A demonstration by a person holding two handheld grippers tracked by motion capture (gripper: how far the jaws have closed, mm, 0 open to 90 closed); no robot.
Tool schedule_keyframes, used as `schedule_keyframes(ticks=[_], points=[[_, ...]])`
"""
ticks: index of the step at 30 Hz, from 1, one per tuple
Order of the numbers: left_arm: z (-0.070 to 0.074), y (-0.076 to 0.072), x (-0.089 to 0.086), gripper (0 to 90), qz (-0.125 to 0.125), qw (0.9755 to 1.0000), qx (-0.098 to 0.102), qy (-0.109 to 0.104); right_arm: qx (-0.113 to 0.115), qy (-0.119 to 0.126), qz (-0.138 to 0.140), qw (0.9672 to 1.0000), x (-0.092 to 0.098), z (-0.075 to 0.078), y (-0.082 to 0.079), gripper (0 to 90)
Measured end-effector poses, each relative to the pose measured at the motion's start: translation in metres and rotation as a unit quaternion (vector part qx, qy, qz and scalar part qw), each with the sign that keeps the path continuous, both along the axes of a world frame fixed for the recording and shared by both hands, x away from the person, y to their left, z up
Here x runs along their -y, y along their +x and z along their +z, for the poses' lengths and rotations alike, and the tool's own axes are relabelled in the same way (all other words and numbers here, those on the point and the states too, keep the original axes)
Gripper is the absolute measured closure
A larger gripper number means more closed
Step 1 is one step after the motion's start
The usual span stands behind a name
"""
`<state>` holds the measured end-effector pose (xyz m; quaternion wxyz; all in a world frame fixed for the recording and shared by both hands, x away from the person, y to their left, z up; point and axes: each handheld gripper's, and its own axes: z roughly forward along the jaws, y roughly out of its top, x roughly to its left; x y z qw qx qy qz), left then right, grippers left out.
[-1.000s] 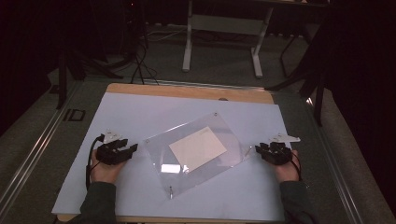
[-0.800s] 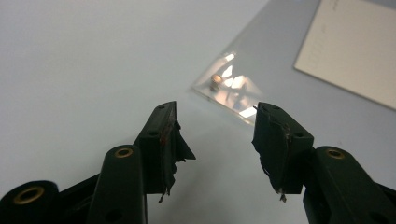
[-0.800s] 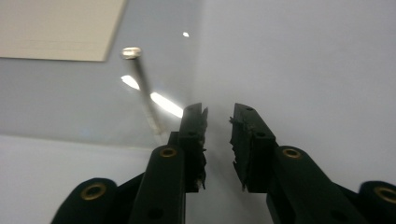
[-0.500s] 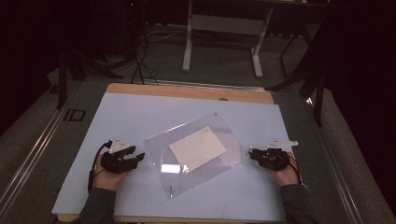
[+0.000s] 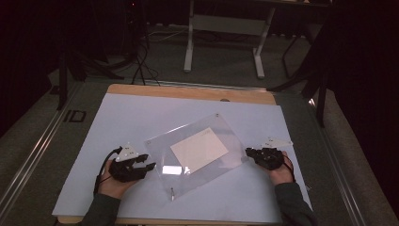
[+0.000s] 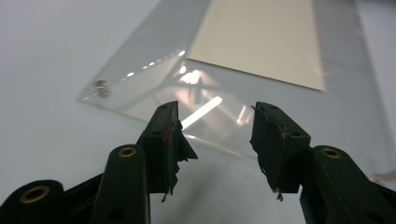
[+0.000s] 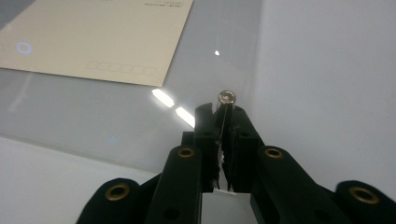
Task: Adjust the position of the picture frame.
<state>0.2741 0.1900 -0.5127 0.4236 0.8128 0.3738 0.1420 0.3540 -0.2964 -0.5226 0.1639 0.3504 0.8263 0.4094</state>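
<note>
A clear acrylic plate (image 5: 162,148) with a cream card (image 5: 199,150) inside it lies at an angle on the white mat (image 5: 131,117). My right gripper (image 5: 248,151) is shut on the plate's right corner; its jaws have just been closing. In the right gripper view (image 7: 223,116) they pinch the thin edge just behind a metal bolt (image 7: 227,97). My left gripper (image 5: 149,165) stands open at the plate's left edge, its jaws having just closed a little. In the left gripper view (image 6: 215,126) the plate's edge (image 6: 210,140) runs under the gap, untouched by the pads (image 6: 163,135).
The mat covers a wooden table (image 5: 188,92). Small bolts mark the plate's corners (image 5: 172,190) (image 6: 100,85). A metal stand (image 5: 226,28) and cables (image 5: 141,61) are on the dark floor beyond. A rail (image 5: 33,150) runs along the table's left side.
My left hand has come nearer the table's front and right, up to the plate's edge. My right gripper has edged left and its jaws have closed on the plate's corner.
</note>
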Motion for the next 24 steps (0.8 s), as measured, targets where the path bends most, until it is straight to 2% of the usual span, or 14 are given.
schedule_keyframes(ticks=[1,2,4,5,6,9,10,12,13,15,18,24], points=[[0.0,0.0,0.0,52.1,0.0,1.0,0.0,0.0,-0.001,0.0,-0.001,1.0,0.0,0.0,0.0,84.8],[-0.001,-0.003,0.004,52.0,-0.017,0.9998,-0.001,-0.001,-0.001,0.0,-0.002,1.0,0.0,0.0,0.0,84.9],[-0.002,-0.007,0.007,52.1,-0.037,0.9993,0.0,0.002,-0.001,0.0,-0.002,1.0,0.0,0.0,0.0,84.9],[-0.002,-0.007,0.007,52.1,-0.037,0.9993,0.0,0.002,-0.001,0.0,-0.002,1.0,0.0,0.0,0.0,84.9],[-0.003,-0.01,0.011,52.1,-0.054,0.9985,0.003,0.002,-0.001,0.001,-0.003,1.0,0.0,0.0,0.0,84.9],[-0.004,-0.013,0.013,52.8,-0.063,0.998,0.003,0.005,-0.001,0.001,-0.003,1.0,0.0,0.0,0.0,84.8],[-0.008,-0.018,0.015,54.0,-0.076,0.9971,-0.001,0.006,-0.001,0.001,-0.003,1.0,0.0,0.0,0.0,84.9],[-0.009,-0.02,0.016,55.1,-0.08,0.9968,-0.003,0.001,0.0,0.001,-0.004,1.0,0.0,0.0,0.0,84.9],[-0.012,-0.024,0.018,55.9,-0.091,0.9958,-0.012,-0.004,0.0,0.001,-0.005,1.0,0.0,0.0,0.0,84.9],[-0.014,-0.029,0.022,57.4,-0.109,0.9939,-0.015,0.004,0.0,0.001,-0.005,1.0,0.0,0.0,0.0,84.9],[-0.015,-0.037,0.03,59.1,-0.14,0.99,-0.009,0.015,0.0,0.002,-0.006,1.0,0.0,0.0,0.001,84.9],[-0.013,-0.045,0.044,60.5,-0.196,0.9805,0.0,0.018,-0.003,0.004,-0.006,1.0,0.0,0.0,0.001,84.8]])
